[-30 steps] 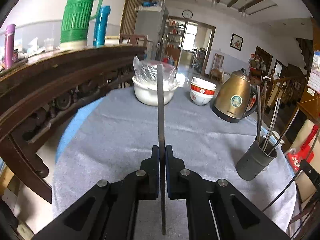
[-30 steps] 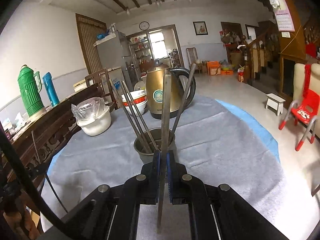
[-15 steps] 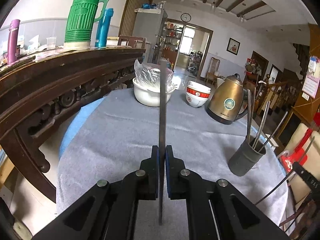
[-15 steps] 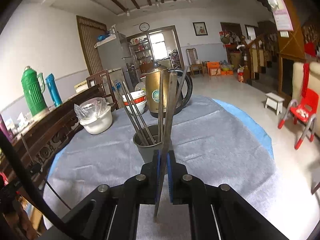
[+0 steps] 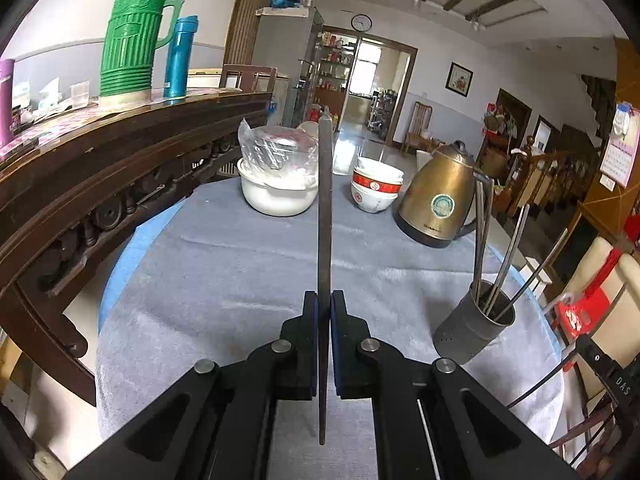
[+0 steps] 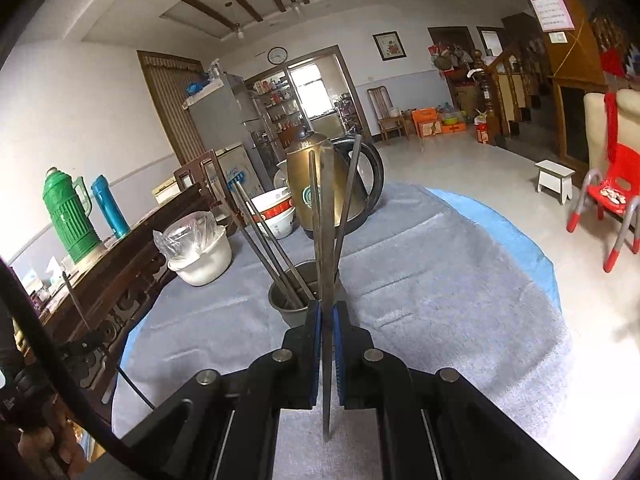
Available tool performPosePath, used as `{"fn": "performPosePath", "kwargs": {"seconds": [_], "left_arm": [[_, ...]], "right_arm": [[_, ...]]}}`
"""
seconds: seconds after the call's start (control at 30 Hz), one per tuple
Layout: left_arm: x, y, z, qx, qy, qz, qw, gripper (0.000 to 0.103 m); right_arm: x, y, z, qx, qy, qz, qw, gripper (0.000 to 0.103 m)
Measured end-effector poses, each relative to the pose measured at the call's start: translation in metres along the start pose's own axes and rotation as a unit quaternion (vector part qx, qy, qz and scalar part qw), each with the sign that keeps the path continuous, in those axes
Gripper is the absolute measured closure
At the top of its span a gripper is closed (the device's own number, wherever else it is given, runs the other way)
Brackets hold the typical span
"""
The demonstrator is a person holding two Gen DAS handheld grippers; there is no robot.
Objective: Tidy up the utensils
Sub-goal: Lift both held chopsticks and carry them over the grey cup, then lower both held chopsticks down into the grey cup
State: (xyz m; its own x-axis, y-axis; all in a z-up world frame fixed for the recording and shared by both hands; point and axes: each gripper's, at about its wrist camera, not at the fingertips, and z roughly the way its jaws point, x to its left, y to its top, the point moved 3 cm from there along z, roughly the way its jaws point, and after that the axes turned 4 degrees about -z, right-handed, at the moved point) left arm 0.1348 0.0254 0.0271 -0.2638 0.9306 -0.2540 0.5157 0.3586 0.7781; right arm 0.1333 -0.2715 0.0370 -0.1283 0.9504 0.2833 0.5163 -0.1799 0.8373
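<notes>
— How many, and where?
— Two flat metal utensils, one clamped upright in each: left gripper (image 5: 324, 300) on dull strip (image 5: 325, 208), right gripper (image 6: 326, 308) on another (image 6: 325, 220), above gray holder (image 6: 289, 304).
— In holder?
— Five thin rods (image 6: 264, 240), leaning.

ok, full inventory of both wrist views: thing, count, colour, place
utensil holder: 1, dark grey, table right in the left view
chopsticks in holder: several, metal, leaning in holder
held chopstick, left: 1, dark metal, upright
held chopstick, right: 1, metal, just in front of the holder
kettle: 1, brass, far side of table
stacked bowls: white and red, beside kettle
white pot: 1, plastic bag over it
green thermos: 1, on sideboard
blue flask: 1, beside thermos
tablecloth: 1, grey
left claw: shut on chopstick
right claw: shut on chopstick
</notes>
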Motion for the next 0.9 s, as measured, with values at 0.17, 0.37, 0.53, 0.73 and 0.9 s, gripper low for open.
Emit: {"fn": "performPosePath", "kwargs": {"seconds": [0.17, 0.37, 0.53, 0.73, 0.9], "left_arm": [[-0.006, 0.0, 0.0, 0.003, 0.008, 0.015, 0.9999, 0.097], [-0.003, -0.004, 0.003, 0.004, 0.015, 0.021, 0.9997, 0.097], [0.008, -0.015, 0.008, 0.007, 0.027, 0.02, 0.9994, 0.097], [0.021, -0.021, -0.001, -0.006, 0.036, 0.019, 0.9992, 0.096], [0.027, -0.021, -0.006, -0.003, 0.035, 0.006, 0.9994, 0.097]], "right_arm": [[-0.003, 0.001, 0.001, 0.006, 0.006, 0.011, 1.0, 0.097], [-0.004, -0.002, 0.003, 0.005, 0.0, 0.004, 1.0, 0.097], [-0.007, -0.01, 0.0, 0.0, -0.018, -0.016, 1.0, 0.096], [-0.014, -0.017, -0.015, 0.003, -0.023, -0.027, 0.999, 0.095], [-0.021, -0.02, -0.02, 0.009, -0.019, -0.018, 1.0, 0.095]]}}
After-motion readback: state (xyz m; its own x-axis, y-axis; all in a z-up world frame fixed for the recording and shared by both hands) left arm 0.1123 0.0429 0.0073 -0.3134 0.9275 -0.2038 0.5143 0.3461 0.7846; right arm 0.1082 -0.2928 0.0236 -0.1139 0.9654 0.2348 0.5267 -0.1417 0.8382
